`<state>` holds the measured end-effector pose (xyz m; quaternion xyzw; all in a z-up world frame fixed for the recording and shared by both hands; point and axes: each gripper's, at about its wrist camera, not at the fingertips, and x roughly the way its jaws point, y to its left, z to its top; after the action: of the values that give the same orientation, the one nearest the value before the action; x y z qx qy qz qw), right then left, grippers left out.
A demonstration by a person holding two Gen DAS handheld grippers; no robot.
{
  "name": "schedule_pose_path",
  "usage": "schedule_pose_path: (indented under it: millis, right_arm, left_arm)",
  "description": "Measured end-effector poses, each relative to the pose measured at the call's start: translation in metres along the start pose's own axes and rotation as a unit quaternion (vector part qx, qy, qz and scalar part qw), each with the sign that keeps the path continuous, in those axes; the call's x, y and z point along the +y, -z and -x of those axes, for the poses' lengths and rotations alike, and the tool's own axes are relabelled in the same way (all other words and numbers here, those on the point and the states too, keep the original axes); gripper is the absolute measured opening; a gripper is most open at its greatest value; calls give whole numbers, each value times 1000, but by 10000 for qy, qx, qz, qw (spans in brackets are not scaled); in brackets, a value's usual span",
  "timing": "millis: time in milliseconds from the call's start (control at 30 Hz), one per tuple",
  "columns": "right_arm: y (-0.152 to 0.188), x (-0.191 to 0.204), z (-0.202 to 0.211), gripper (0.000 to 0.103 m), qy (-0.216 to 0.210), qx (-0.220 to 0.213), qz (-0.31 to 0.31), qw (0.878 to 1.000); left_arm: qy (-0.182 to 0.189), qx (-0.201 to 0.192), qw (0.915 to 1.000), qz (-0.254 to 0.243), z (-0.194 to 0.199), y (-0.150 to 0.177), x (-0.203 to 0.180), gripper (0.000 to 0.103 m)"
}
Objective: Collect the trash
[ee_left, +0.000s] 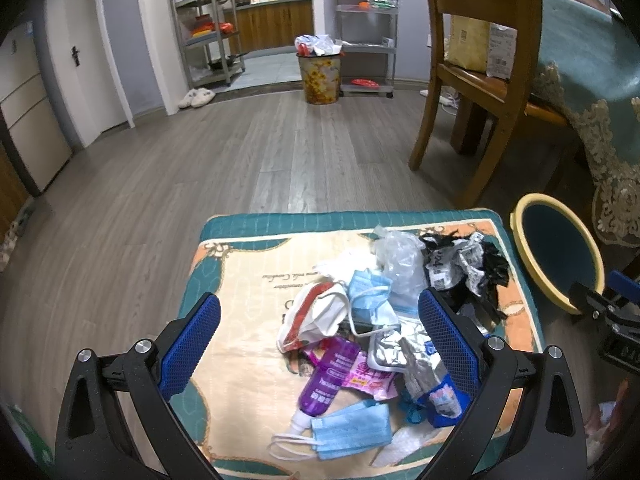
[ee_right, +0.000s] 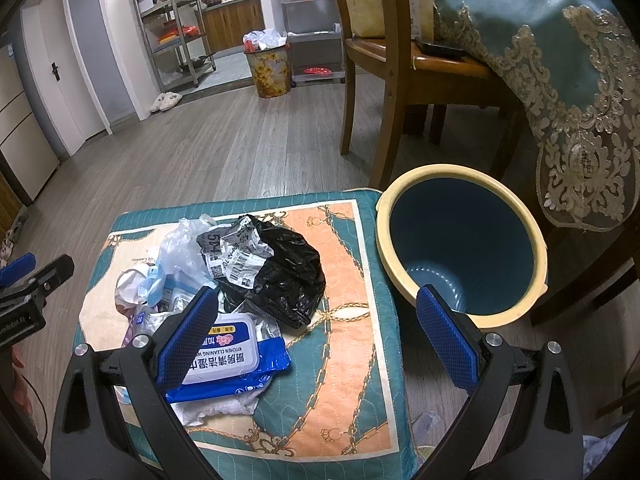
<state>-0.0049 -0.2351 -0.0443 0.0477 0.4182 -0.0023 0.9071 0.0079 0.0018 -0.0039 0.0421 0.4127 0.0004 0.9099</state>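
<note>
A heap of trash lies on a teal and orange cushion [ee_left: 240, 280] [ee_right: 344, 344]: blue face masks [ee_left: 352, 432], a purple tube [ee_left: 330, 376], a white and red bag [ee_left: 316, 316], clear plastic [ee_left: 396, 260], a black bag with a crumpled label [ee_right: 288, 276] and a blue wet-wipe pack [ee_right: 236, 364]. My left gripper [ee_left: 320, 316] hovers open over the heap, nothing between its fingers. My right gripper [ee_right: 316, 312] is open too, above the cushion's right side, between the wipe pack and the bin. A blue bin with a yellow rim [ee_right: 460, 240] [ee_left: 560, 256] stands just right of the cushion, nothing visible inside.
A wooden chair [ee_right: 400, 72] and a table with a teal lace-edged cloth [ee_right: 560, 80] stand behind the bin. Farther back on the wood floor are a full patterned waste bin [ee_left: 320, 76], metal shelves [ee_left: 208, 24] and slippers [ee_left: 196, 98].
</note>
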Motion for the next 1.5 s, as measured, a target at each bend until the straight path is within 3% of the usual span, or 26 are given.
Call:
schedule_pose_path:
  millis: [167, 233, 467, 600, 733, 800, 933, 1067, 1133, 1167, 1267, 1367, 1500]
  right_arm:
    - [4, 6, -14, 97, -268, 260, 171, 9992]
    - [2, 9, -21, 97, -185, 277, 286, 9990]
    - [-30, 5, -64, 97, -266, 749, 736, 9941]
    - [-45, 4, -74, 97, -457, 799, 1070, 9900]
    - [-47, -1, -97, 95, -549, 864, 1257, 9868]
    - [-46, -7, -113, 83, -731, 1036, 1122, 9856]
    - [-45, -6, -133, 72, -1016, 1193, 1194, 9804]
    - [-37, -2, -147, 62, -1301, 1379, 1304, 9732]
    - [-37, -1, -151, 48, -1386, 1446, 1310, 9709]
    - [-37, -1, -152, 29, -1410, 1478, 1284, 9705]
    - [-38, -3, -148, 11, -1610, 1525, 1172, 9680]
    - [-40, -4, -135, 8, -1698, 1452, 1199, 9673]
    - [-45, -7, -124, 5, -1636, 1371, 1267, 9687]
  left_arm:
    - [8, 123, 9999, 36, -7, -2, 4, 98]
    - [21, 124, 9999, 55, -9, 0, 6, 98]
    - [196, 283, 9994, 20, -24, -4, 19, 98]
    - [73, 401, 9991, -134, -42, -10, 27, 98]
    - [240, 493, 9985, 72, -55, -15, 32, 98]
    - [257, 520, 9983, 54, -61, -18, 29, 98]
    - [470, 753, 9960, 128, -78, -20, 20, 96]
    - [735, 738, 9946, -1, -84, -23, 2, 94]
    - [833, 762, 9935, -168, -89, -23, -11, 87]
    - [871, 800, 9928, -213, -91, -23, -14, 79]
    - [1066, 943, 9893, -326, -101, -22, -26, 61]
    - [1237, 1036, 9860, -429, -108, -23, -36, 54]
    - [1316, 1062, 9844, -492, -118, -28, -44, 51]
